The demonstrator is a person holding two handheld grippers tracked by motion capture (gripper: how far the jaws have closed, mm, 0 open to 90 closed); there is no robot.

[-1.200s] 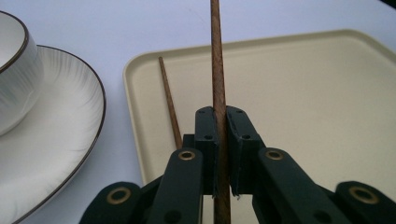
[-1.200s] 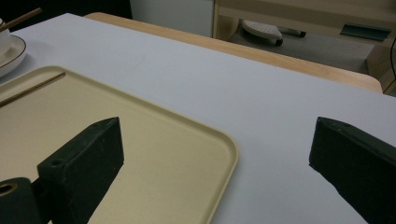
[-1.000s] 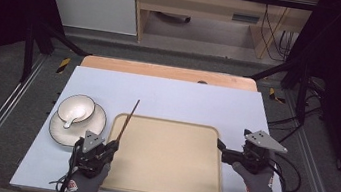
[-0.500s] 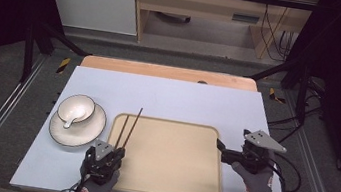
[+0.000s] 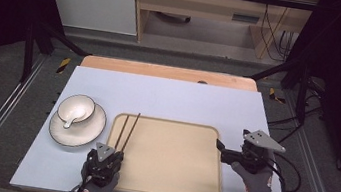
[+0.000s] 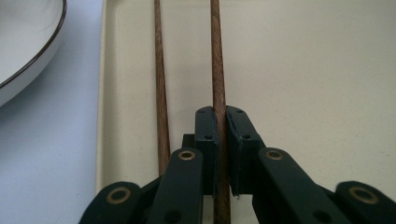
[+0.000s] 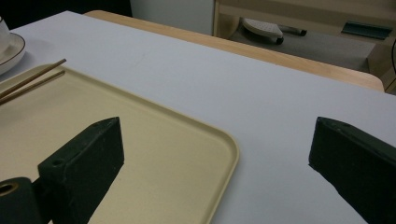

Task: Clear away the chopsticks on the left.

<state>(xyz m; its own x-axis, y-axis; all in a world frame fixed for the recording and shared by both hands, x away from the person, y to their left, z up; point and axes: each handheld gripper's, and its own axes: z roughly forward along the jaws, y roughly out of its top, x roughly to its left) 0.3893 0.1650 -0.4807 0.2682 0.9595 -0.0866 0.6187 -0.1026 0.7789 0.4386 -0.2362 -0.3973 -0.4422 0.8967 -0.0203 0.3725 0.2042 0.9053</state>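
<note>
While my left gripper [image 6: 220,154] has its jaws clamped on one chopstick [image 6: 215,56], low over the tray's [image 5: 166,186] left side beside the other chopstick [image 6: 160,93], I'd lower flat, then release gently. Right gripper [image 7: 215,154] jaws wide open, empty.

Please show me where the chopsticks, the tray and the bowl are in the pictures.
chopsticks [image 6: 216,56], left gripper view, shaft of the clamped stick.
tray [image 5: 174,162], high view, bare middle of its floor.
bowl [image 5: 77,107], high view, its inside.
</note>
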